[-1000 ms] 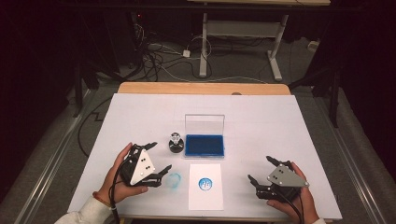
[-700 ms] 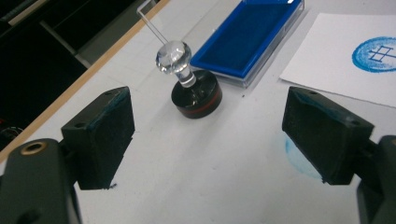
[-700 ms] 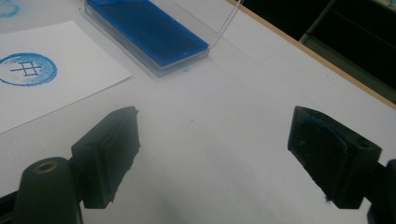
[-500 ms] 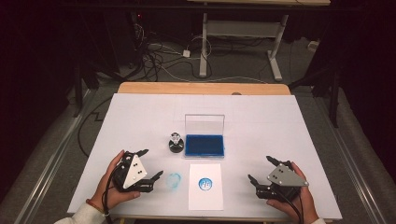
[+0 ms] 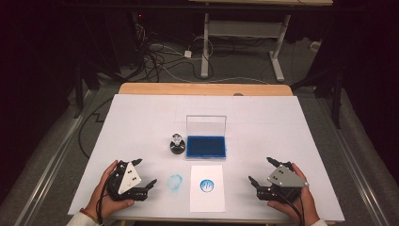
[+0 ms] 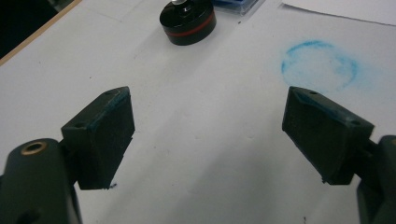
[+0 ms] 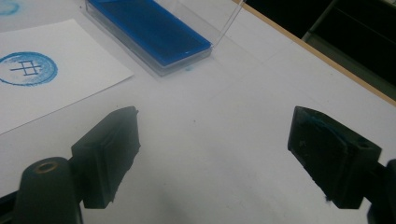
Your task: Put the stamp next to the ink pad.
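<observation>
Resting near the table's [image 5: 141,108] front edge, left hand-held gripper [image 5: 145,175] and right hand-held gripper [image 5: 262,172] wide open, empty.

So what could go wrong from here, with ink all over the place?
Possible trouble:
1. The ink pad sits open, lid up; a tool sweeping past might knock it or pick up ink.
2. A blue ring marks the bare table beside the paper; it may smear if touched.
3. The left tool shows blue on its jaws, open near the stamp; it could stain whatever it grips.
</observation>
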### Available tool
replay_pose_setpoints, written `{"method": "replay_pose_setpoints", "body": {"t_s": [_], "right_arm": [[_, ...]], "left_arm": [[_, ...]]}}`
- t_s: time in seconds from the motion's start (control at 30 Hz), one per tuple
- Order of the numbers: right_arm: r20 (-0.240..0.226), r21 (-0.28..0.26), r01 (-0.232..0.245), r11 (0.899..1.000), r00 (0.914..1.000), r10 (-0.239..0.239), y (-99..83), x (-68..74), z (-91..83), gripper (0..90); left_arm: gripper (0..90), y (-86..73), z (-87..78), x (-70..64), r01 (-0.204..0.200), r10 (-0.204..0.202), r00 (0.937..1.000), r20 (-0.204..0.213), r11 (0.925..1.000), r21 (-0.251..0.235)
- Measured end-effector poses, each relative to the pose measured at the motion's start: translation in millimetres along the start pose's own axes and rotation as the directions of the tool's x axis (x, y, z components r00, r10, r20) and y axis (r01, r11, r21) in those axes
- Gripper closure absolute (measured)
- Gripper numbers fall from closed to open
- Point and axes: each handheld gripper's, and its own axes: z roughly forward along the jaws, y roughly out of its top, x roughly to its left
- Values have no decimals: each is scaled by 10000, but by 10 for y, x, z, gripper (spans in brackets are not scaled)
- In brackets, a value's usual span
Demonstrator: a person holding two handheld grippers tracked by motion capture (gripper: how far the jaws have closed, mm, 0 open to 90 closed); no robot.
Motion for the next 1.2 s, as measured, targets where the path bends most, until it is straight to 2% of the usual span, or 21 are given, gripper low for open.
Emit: {"method": "replay_pose_setpoints", "body": {"t_s": [0.07, 0.2, 0.27, 0.37, 1.2], "right_arm": [[-12, 44, 104, 9999, 9999, -104, -1, 10, 6, 172], [-6, 27, 202, 9998, 9998, -202, 8, 21, 0, 172], [30, 31, 139, 9999, 9999, -139, 10, 23, -8, 171], [19, 29, 124, 9999, 9999, -124, 16, 18, 0, 171], [-59, 55, 145, 9999, 9999, -145, 13, 23, 2, 172]], "left_arm": [[167, 12, -24, -3, 87, -88, 9999, -52, 9998, -185], [167, 20, -49, -14, -88, 83, 9998, -207, 9997, -244], [167, 17, -45, -12, -16, 12, 9999, -154, 9995, -303], [167, 18, -40, -12, -121, 115, 9997, -209, 9996, -263], [167, 32, -36, -12, -49, 42, 9997, -233, 9996, -271]]}}
